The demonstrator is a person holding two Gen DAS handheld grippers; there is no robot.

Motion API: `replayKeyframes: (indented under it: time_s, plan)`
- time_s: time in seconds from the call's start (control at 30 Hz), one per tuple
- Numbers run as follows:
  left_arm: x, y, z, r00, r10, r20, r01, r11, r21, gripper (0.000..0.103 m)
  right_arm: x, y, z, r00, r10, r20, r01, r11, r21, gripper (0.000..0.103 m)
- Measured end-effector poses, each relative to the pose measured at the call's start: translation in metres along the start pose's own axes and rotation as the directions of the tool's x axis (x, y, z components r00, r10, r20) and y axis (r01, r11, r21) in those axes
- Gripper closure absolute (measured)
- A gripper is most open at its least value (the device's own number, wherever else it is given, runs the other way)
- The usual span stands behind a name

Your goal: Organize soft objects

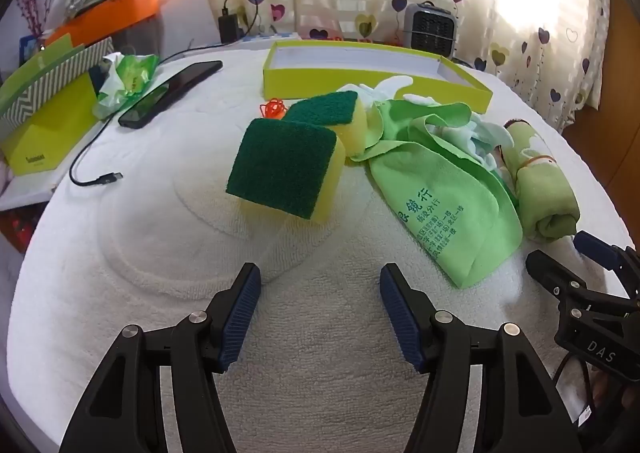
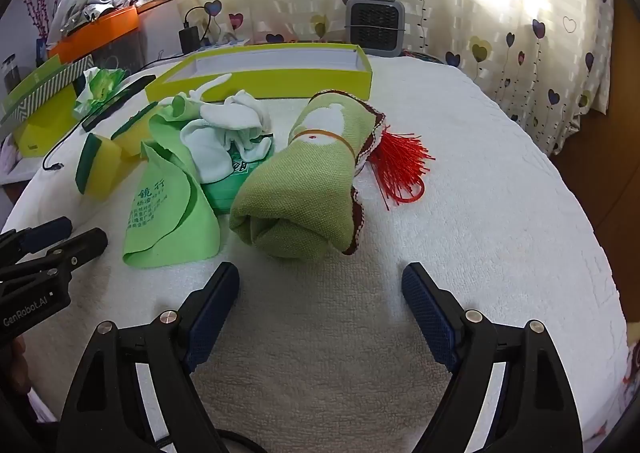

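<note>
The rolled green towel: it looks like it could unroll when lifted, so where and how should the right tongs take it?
Grip the rolled green towel across its middle, beside the rubber band, coming from above with the right tongs open. It lies lengthwise towards them, so pads on its two long sides probably keep it rolled.

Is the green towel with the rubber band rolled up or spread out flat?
Rolled up. The green towel lies as a fat bundle, its spiral end showing, with a rubber band around it.
</note>
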State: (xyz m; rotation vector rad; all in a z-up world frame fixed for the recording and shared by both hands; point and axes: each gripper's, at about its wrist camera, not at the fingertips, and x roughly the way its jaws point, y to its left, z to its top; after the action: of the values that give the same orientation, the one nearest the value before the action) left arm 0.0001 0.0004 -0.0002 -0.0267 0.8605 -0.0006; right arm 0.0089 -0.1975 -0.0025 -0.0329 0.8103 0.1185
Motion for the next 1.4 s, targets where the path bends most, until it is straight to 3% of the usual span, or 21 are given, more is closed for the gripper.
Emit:
replayKeyframes:
  time_s: [1.4]
  plan:
    - [0.0002, 0.0020, 0.0039, 1.000, 0.018, 0.000, -0.018, 1.000, 0.008, 0.041, -0.0008, 0.0002, -0.0001, 1.000, -0.007, -0.005, 0.007, 1.000, -0.006, 0.019]
